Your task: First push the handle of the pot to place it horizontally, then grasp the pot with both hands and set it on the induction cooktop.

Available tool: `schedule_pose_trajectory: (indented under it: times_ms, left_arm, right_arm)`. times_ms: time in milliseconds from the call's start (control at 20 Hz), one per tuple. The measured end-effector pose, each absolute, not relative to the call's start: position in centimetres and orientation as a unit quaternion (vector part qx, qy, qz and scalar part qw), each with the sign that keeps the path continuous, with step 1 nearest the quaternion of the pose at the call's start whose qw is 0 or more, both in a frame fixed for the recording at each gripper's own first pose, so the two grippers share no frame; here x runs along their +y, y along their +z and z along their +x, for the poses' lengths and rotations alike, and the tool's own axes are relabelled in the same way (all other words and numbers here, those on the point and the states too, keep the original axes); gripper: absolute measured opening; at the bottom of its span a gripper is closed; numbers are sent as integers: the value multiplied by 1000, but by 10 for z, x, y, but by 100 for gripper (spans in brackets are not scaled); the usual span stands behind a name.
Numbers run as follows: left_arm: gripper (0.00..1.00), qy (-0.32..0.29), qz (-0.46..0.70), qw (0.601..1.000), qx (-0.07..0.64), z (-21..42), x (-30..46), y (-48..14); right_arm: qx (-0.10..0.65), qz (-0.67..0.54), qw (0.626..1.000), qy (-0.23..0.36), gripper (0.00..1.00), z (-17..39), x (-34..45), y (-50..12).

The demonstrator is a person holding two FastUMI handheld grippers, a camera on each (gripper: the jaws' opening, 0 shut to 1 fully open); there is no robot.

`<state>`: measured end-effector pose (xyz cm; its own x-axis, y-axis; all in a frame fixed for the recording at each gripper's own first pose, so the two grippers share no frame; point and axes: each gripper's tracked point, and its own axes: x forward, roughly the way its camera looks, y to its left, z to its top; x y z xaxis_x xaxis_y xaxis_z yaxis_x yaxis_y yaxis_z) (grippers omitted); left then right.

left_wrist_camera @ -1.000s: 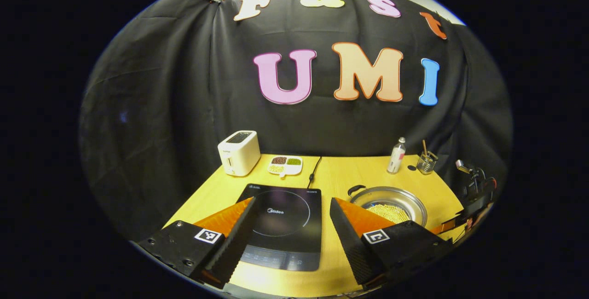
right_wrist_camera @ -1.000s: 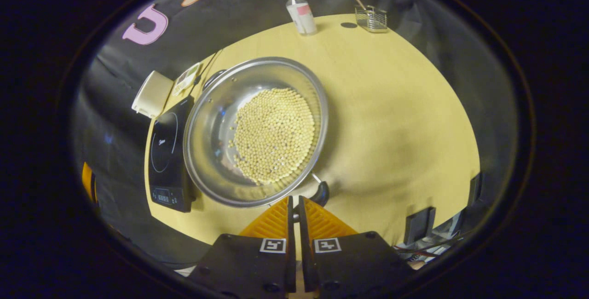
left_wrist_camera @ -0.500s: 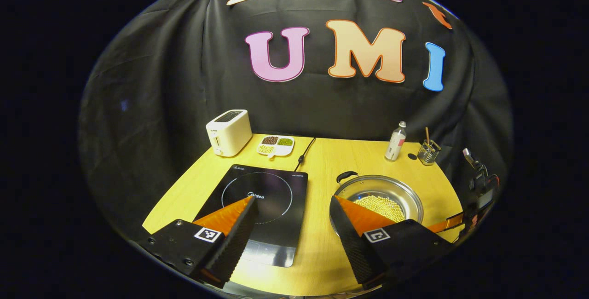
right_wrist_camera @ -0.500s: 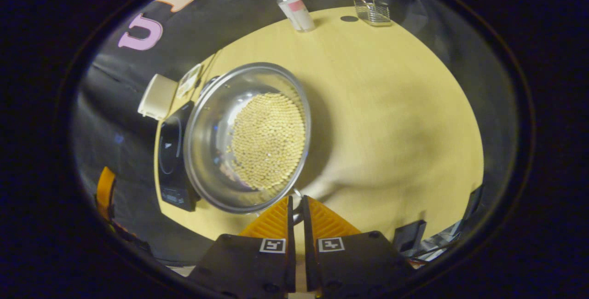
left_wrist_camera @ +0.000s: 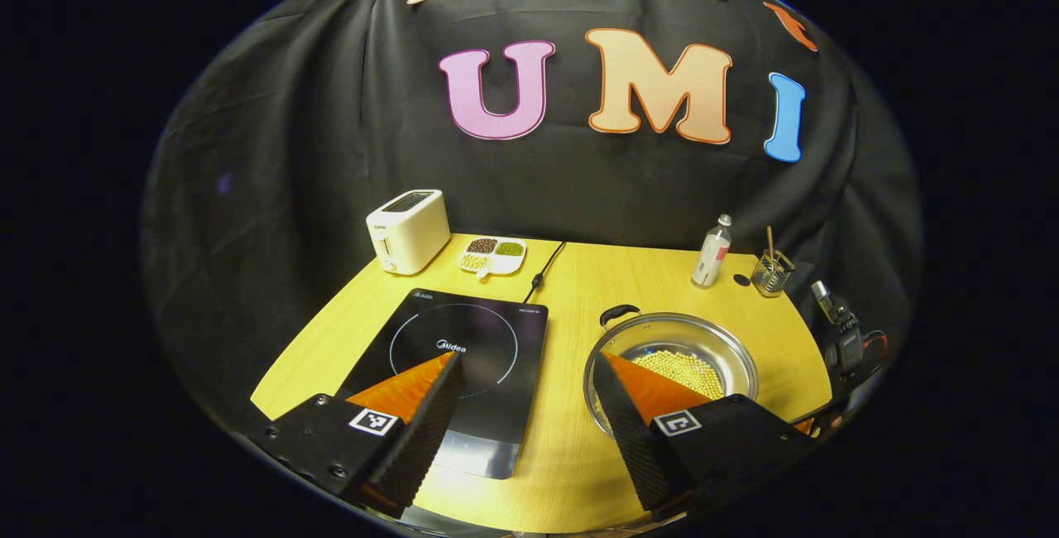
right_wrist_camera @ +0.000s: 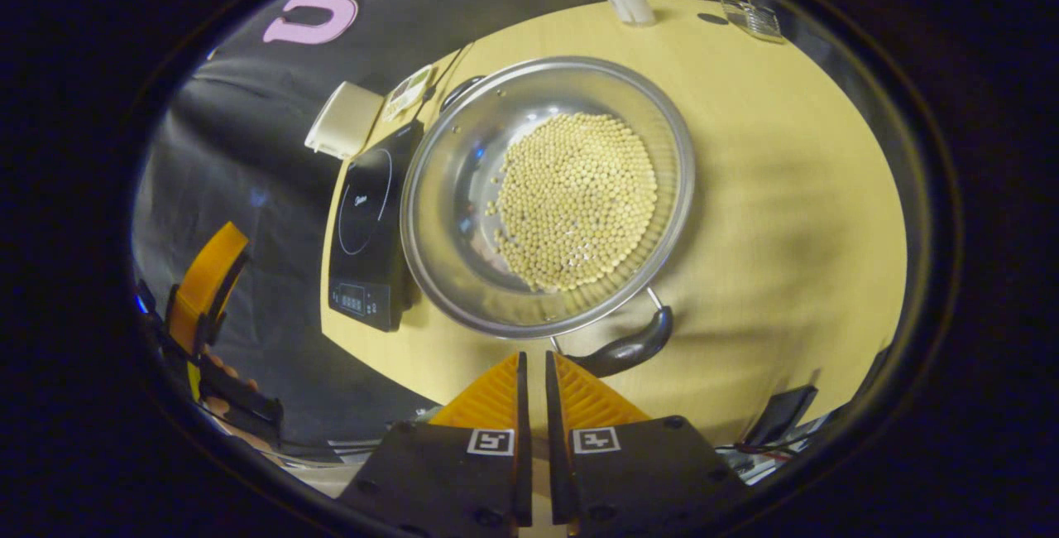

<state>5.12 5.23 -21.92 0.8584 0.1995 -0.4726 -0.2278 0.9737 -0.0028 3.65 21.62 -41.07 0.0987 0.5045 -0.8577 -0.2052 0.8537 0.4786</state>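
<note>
The pot [right_wrist_camera: 546, 190] stands on the yellow table [right_wrist_camera: 769, 182], just to the right of the induction cooktop [left_wrist_camera: 455, 364] and not on it. It is a wide steel pot with many pale round beans [right_wrist_camera: 579, 199] in its bottom. One black handle [right_wrist_camera: 629, 346] shows at the near rim in the right gripper view, and the other handle [left_wrist_camera: 620, 314] is at the far rim in the left gripper view.

The right gripper [right_wrist_camera: 531, 372] has its two orange fingers pressed together with only a thin slit between them; nothing is held. Its tips are just beside the near handle, a little to the left of it, and whether they touch it cannot be told.

The left gripper [left_wrist_camera: 525, 372] is spread wide, one finger over the cooktop and the other over the near edge of the pot.

At the back of the table stand a white toaster [left_wrist_camera: 407, 230], a small divided dish [left_wrist_camera: 493, 255], a bottle [left_wrist_camera: 711, 252] and a wire holder [left_wrist_camera: 769, 273].
</note>
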Motion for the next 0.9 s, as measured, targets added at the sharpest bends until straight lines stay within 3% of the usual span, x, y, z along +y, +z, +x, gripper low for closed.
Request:
schedule_pose_trajectory:
  times_ms: [50, 150, 200, 400, 450, 900]
  left_arm:
    - [97, 114, -29, 964, 240, 51, 53, -218]
    - [96, 117, -28, 963, 240, 50, 54, -219]
    - [96, 118, -29, 963, 241, 49, 54, -219]
    - [96, 123, -30, 961, 245, 49, 57, -221]
    - [96, 124, -31, 961, 245, 49, 57, -220]
    - [96, 125, -25, 960, 247, 53, 53, -222]
  right_arm:
    - [630, 112, 731, 238, 0, 37, 215, -416]
    - [640, 98, 724, 237, 24, 33, 214, -424]
    - [643, 98, 721, 240, 9, 32, 215, -424]
    - [634, 82, 734, 229, 8, 38, 207, -426]
    - [630, 76, 740, 224, 0, 41, 203, -426]
    - [609, 64, 765, 198, 2, 63, 175, -425]
